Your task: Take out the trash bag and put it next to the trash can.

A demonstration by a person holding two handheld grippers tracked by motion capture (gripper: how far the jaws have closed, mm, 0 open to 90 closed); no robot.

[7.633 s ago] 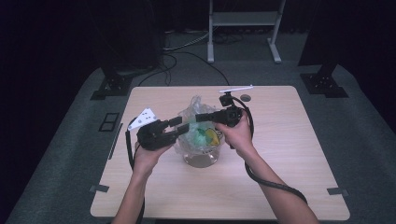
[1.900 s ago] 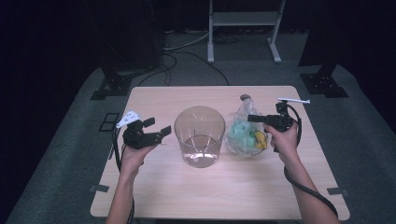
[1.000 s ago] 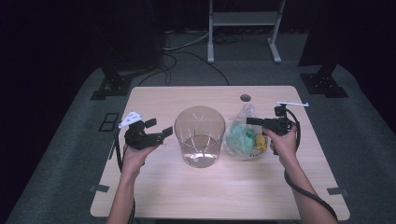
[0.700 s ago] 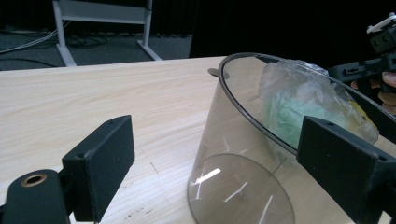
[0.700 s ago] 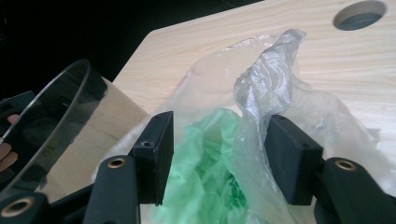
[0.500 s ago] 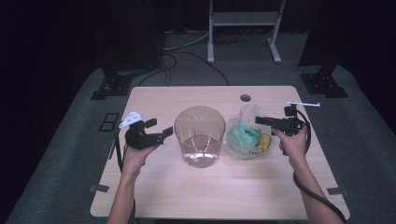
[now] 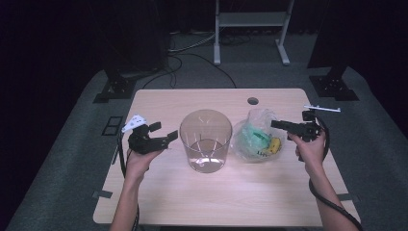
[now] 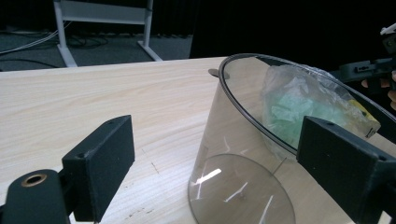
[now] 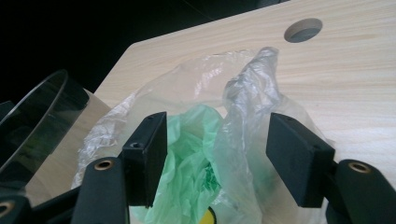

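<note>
Both pairs of jaws are standing wide apart and gripping nothing. We are holding the left gripper just left of the clear plastic container, pointing it rightward at the container's wall without touching it; in the left gripper view we are looking between the spread black jaws at the container's rim and round base. We are holding the right gripper on the right side of the table, its jaws reaching left over the top of the clear plastic bag. In the right gripper view the jaws are flanking the bag's crumpled upper folds, one on each side, with a gap between each pad and the plastic, so we are not pinching it.

We are seeing the bag sitting on the table just right of the container, close beside it; whether the two are touching we cannot tell. Inside the bag, green crumpled material and something yellow are showing through the plastic. A round hole is lying in the tabletop beyond the bag, toward the far edge. The container is standing upright near the table's middle.
</note>
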